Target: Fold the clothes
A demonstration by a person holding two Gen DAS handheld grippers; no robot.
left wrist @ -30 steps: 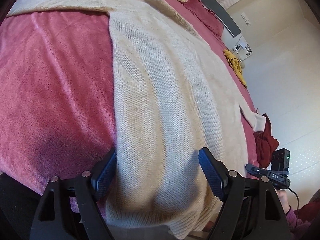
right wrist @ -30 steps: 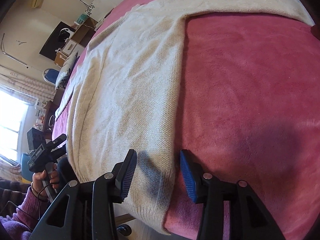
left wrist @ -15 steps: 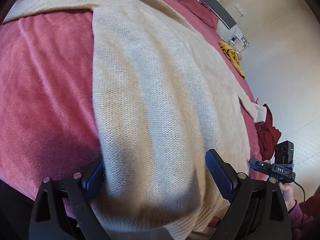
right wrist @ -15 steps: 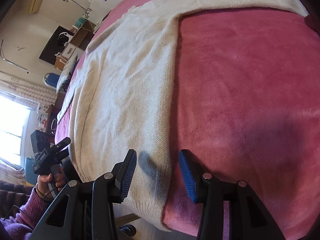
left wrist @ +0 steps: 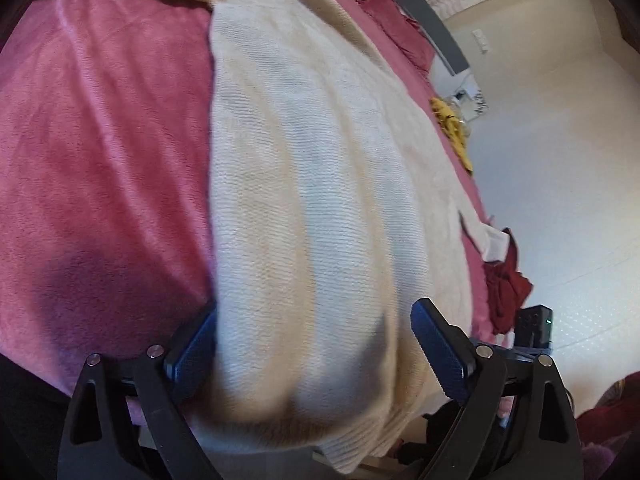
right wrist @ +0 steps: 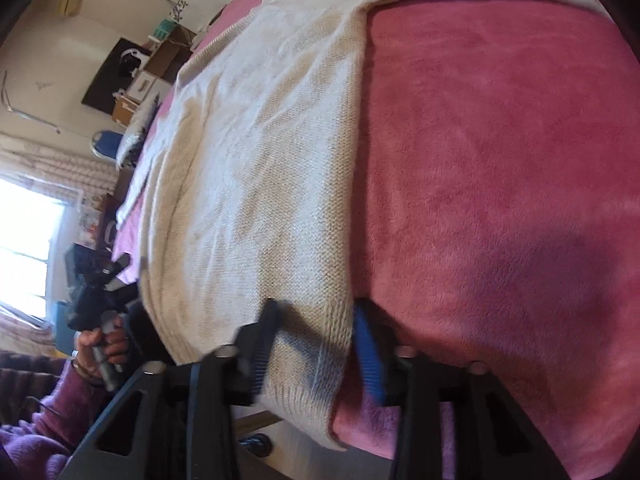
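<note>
Cream knitted sweater [left wrist: 312,200] lies spread flat on a bed under a pink plush blanket [left wrist: 100,160], its ribbed hem hanging just over the near bed edge. One sleeve runs off across the far side of the blanket.

Left gripper [left wrist: 316,344]: jaws closing, set wide, with the hem corner and a broad bulge of knit between them. Pads look beside the fabric, not yet pinching it.

Right gripper [right wrist: 316,340]: jaws closing, now narrow, straddling the sweater's other side edge just above the rib. Frame is blurred here; pads appear to sit at the fabric, firm pinch not certain.

Step in hand, as I judge it: take both hem corners for a lengthwise fold.
- Catch both layers of knit, not the blanket pile underneath.
- The left side has gathered a lot of cloth; a bite nearer the corner would likely fold cleaner.
- Lift both corners evenly so the hem stays straight.

Room: bare blanket lies open on both sides of the sweater. Dark red garment [left wrist: 506,280] and mustard-yellow cloth [left wrist: 452,124] sit at the bed's far side edge, well apart from the grip points.
</note>
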